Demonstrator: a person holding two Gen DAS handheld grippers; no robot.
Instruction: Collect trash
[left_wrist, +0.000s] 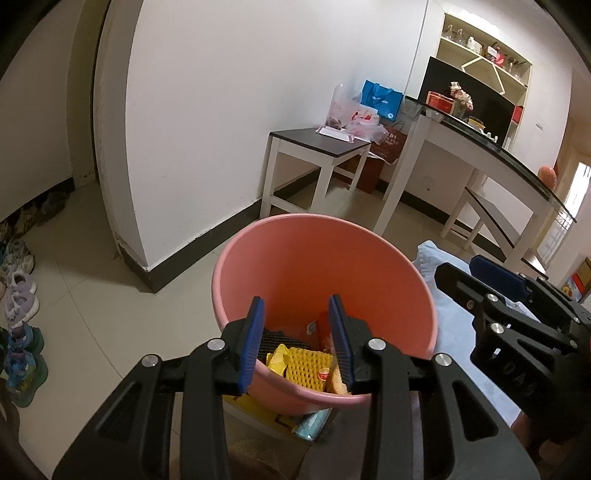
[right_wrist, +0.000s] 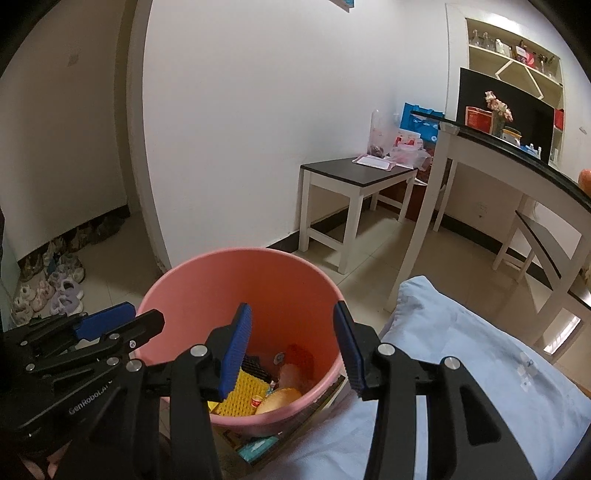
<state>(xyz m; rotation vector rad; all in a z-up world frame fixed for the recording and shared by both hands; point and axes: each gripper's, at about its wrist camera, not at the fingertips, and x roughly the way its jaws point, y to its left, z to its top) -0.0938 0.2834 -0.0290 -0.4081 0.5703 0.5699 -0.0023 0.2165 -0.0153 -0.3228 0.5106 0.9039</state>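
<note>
A pink bucket (left_wrist: 321, 254) stands on the floor and holds trash: a yellow foam net (left_wrist: 308, 367), a yellow wrapper (left_wrist: 277, 360), a black mesh piece (left_wrist: 275, 338) and a round bun (left_wrist: 338, 382). My left gripper (left_wrist: 297, 341) is open and empty, hovering over the bucket's near rim. The bucket (right_wrist: 236, 280) shows in the right wrist view too, with the foam net (right_wrist: 245, 393) and bun (right_wrist: 279, 398) inside. My right gripper (right_wrist: 291, 349) is open and empty above the bucket. Each gripper appears in the other's view, right one (left_wrist: 480, 280) and left one (right_wrist: 110, 325).
A light blue cloth (right_wrist: 461, 369) covers a surface on the right of the bucket. A box (left_wrist: 280, 417) lies under the bucket. A small white table (left_wrist: 317, 147) with bags stands by the wall, a long counter (left_wrist: 498, 162) further right. Several shoes (left_wrist: 18, 295) line the left floor.
</note>
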